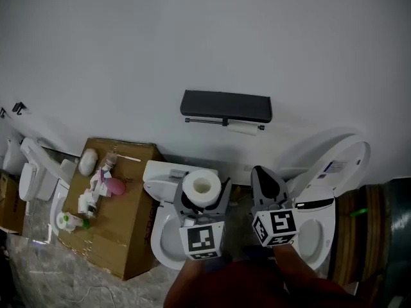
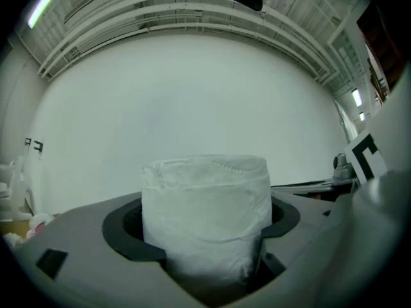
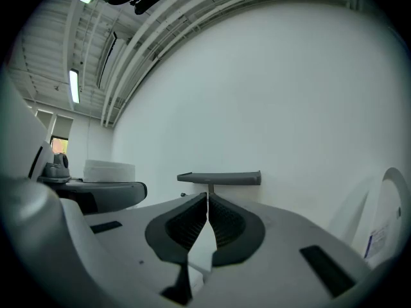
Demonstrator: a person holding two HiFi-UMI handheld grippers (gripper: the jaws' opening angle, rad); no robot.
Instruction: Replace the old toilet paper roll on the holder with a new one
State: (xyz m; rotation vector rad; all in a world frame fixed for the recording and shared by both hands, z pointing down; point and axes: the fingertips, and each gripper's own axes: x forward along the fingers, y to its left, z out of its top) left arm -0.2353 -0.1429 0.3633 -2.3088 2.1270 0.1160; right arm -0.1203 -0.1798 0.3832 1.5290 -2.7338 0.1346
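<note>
white roll (image 1: pixel 202 185) upright in left tongs (image 1: pixel 203 196), wall holder (image 1: pixel 226 106)

We list the new toilet paper roll (image 2: pixel 205 217) as soft white paper, matt, with a quilted, embossed wrap. The left gripper (image 1: pixel 203 196) and right gripper (image 3: pixel 207 201) we enter as smooth matt grey plastic shells; the right one's pads (image 3: pixel 226 222) are dark, finely ribbed and rubber-like. The holder (image 1: pixel 226 106) is dark and matt, metal or plastic, we cannot tell which. The wall (image 1: pixel 192 37) is smooth matt white. The cardboard box (image 1: pixel 122 223) is plain dull brown. The toilet bowl (image 1: pixel 155 237) and raised toilet lid (image 1: pixel 340 159) are glossy white. The floor (image 1: pixel 38 268) looks like mottled grey stone.
</note>
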